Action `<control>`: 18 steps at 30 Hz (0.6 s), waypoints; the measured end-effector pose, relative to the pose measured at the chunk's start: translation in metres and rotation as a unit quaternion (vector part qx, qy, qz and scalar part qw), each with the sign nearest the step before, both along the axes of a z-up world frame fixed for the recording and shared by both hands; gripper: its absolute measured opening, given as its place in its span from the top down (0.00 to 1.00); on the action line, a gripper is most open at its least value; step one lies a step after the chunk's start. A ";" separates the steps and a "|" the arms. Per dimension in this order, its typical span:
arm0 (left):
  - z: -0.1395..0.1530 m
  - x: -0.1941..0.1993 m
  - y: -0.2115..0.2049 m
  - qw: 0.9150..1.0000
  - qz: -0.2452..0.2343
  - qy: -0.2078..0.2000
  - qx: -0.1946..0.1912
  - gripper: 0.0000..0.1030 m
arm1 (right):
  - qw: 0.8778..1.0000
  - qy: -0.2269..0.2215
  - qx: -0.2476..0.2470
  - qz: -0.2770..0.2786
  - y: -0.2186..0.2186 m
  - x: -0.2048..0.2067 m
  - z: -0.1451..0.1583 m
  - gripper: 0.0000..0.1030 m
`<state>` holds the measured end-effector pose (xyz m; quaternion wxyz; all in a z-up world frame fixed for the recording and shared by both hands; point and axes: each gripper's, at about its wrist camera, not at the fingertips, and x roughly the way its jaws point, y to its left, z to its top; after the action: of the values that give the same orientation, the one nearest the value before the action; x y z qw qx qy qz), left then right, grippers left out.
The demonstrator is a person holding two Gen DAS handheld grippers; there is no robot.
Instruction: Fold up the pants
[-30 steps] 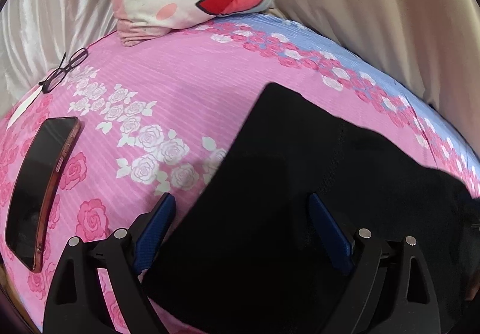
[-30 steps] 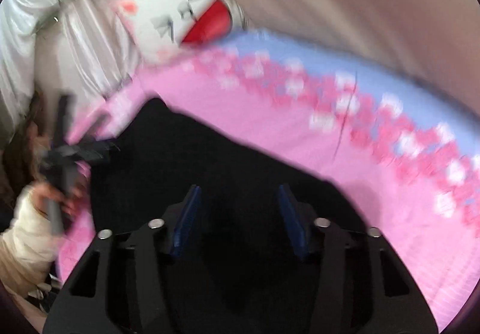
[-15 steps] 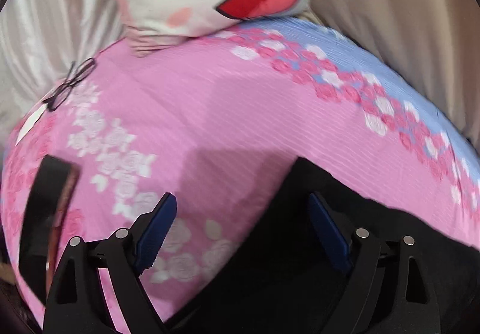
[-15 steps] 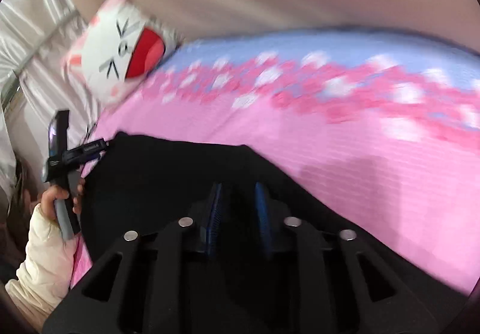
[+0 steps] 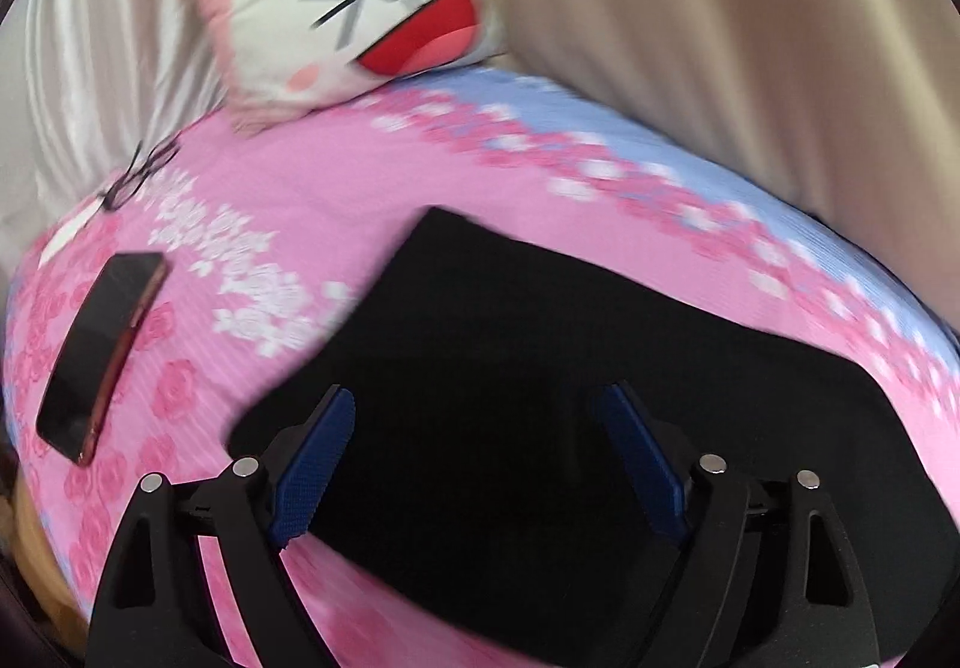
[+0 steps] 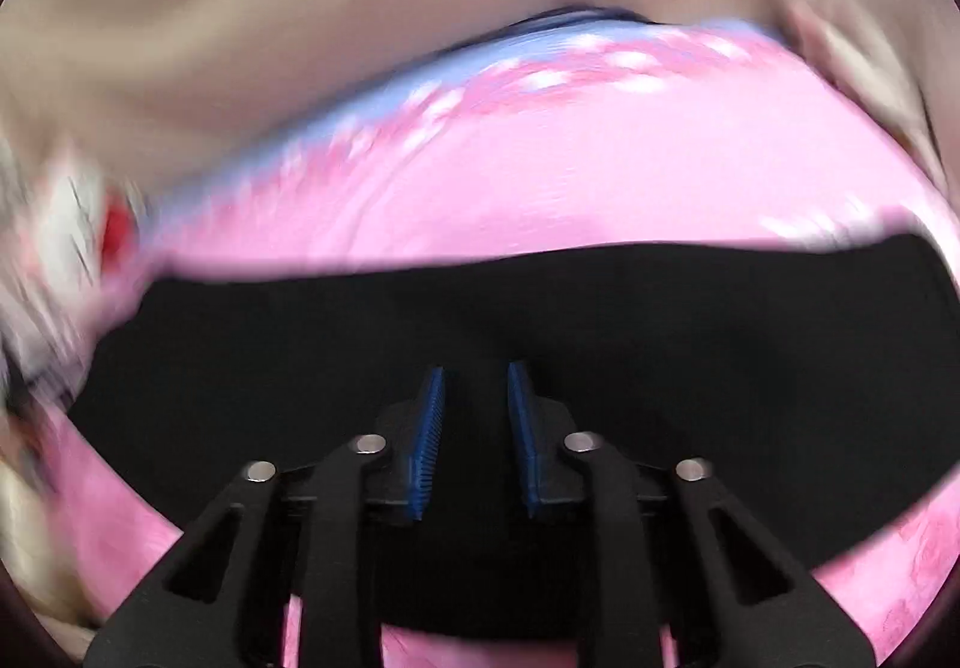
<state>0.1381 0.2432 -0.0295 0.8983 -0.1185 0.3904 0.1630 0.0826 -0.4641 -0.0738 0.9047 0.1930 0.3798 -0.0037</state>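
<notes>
So up close, the left gripper [image 5: 474,446] has its jaws spread wide over the black pants [image 5: 570,368], nothing pinched. The right gripper [image 6: 474,434] has been closing its jaws to a narrow gap above the pants; can't tell if fabric's caught. Pants lie flat on the pink floral bedsheet [image 5: 312,200]. Further back: phone [image 5: 99,350], glasses [image 5: 141,176], cat pillow [image 5: 360,20].

Both wrist cameras look steeply down, close over the bed [image 5: 336,200]. Both share the black pants [image 5: 540,368] at 6 o'clock and the cat pillow [image 5: 360,8].
</notes>
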 end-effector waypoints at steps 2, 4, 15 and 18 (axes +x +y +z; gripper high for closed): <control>0.004 -0.006 -0.030 0.999 -0.033 -0.005 0.011 0.19 | 0.997 -0.014 -0.007 -0.080 -0.055 -0.028 0.008 0.75; 0.006 -0.014 -0.064 0.998 -0.066 -0.011 0.020 0.18 | 0.992 -0.022 0.030 -0.119 -0.094 -0.047 0.005 0.75; -0.033 -0.013 -0.186 0.991 -0.122 -0.004 0.048 0.18 | 0.994 0.039 -0.092 -0.031 -0.101 0.020 -0.018 0.77; -0.026 -0.018 -0.199 0.991 -0.122 -0.010 0.055 0.18 | 0.985 0.028 -0.172 -0.015 -0.086 0.026 -0.005 0.93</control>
<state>0.1205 0.0440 -0.0555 0.9206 -0.0225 0.3831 0.0721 0.1083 -0.5500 -0.0788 0.9134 0.0405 0.3953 -0.0880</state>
